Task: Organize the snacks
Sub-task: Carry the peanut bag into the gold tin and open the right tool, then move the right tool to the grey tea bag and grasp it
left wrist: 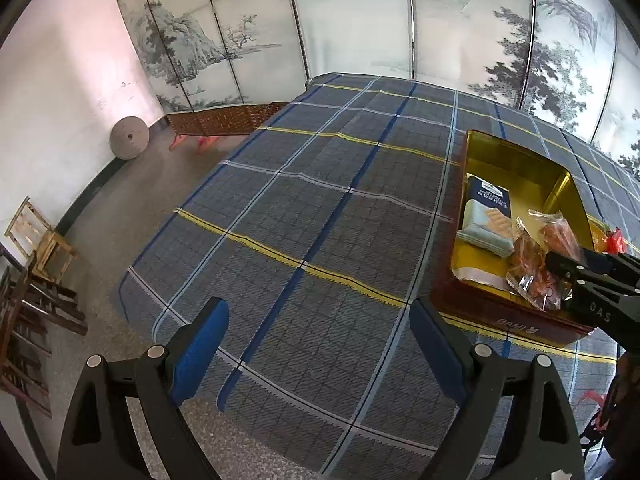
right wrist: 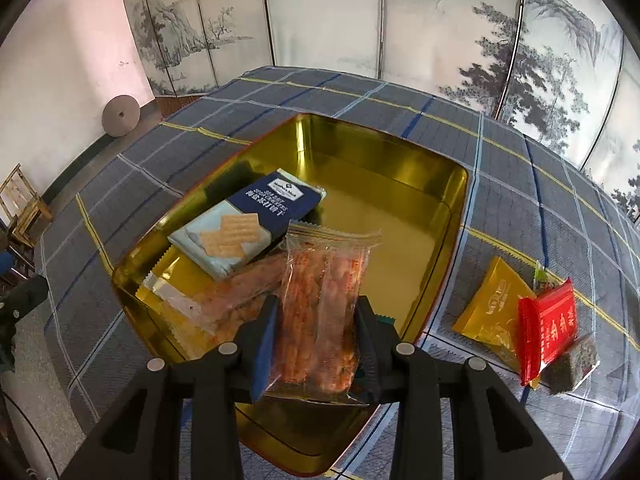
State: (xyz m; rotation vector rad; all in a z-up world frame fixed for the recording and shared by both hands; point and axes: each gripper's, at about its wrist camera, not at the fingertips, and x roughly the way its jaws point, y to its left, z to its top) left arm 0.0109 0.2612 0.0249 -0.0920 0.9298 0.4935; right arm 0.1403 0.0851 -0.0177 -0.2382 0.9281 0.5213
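Three packets (right wrist: pixel 248 228) in tin (right wrist: pixel 400 184), three outside (right wrist: pixel 548 324)

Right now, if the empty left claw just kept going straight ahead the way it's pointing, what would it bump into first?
Most likely only the blue-grey plaid tablecloth. The left claw stands open, aimed across bare cloth; the gold rectangular tin sits off to its right, outside that line. Beyond the table stands a painted folding screen, though depth is hard to judge.

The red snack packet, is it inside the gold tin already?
No, the red packet lies on the checked cloth outside the gold tin, beside a yellow packet.
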